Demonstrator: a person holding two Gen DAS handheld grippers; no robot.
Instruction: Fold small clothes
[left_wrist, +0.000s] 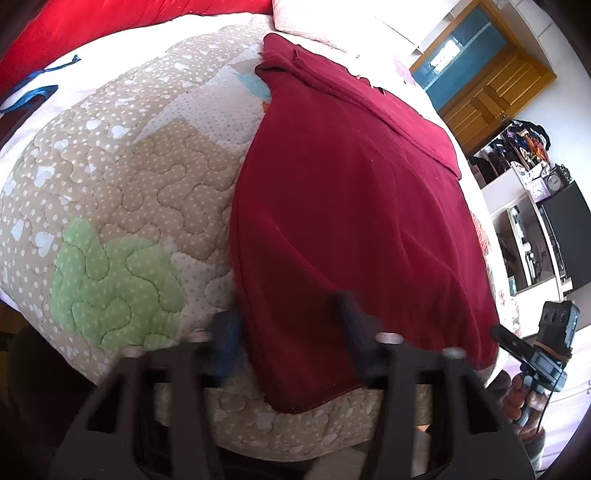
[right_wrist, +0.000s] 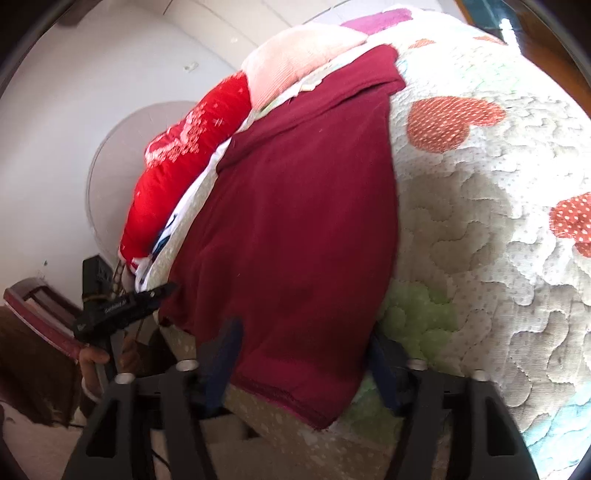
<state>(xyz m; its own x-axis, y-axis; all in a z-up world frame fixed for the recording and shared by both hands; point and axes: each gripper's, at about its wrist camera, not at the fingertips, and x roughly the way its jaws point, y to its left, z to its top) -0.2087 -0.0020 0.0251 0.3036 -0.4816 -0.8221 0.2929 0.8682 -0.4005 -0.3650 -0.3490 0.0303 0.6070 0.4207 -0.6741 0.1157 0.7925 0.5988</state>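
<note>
A dark red garment (left_wrist: 343, 192) lies spread flat on a quilted bed, with its near hem hanging over the bed's front edge. My left gripper (left_wrist: 288, 332) straddles the near left corner of the hem. Its fingers (left_wrist: 225, 343) stand apart with the cloth between them. In the right wrist view the same garment (right_wrist: 295, 221) fills the middle. My right gripper (right_wrist: 303, 360) straddles the near right corner, also with a wide gap between its fingers (right_wrist: 384, 365). Each view shows the other gripper at its side, held by a hand: the right gripper (left_wrist: 517, 343) and the left gripper (right_wrist: 147, 299).
The patchwork quilt (left_wrist: 129, 184) covers the bed, with red heart patches (right_wrist: 450, 122) on the right. A red pillow (right_wrist: 177, 166) and a pink pillow (right_wrist: 295, 55) lie at the far end. A blue strap (left_wrist: 33, 96) lies far left. Shelves with a clock (left_wrist: 554, 181) stand right.
</note>
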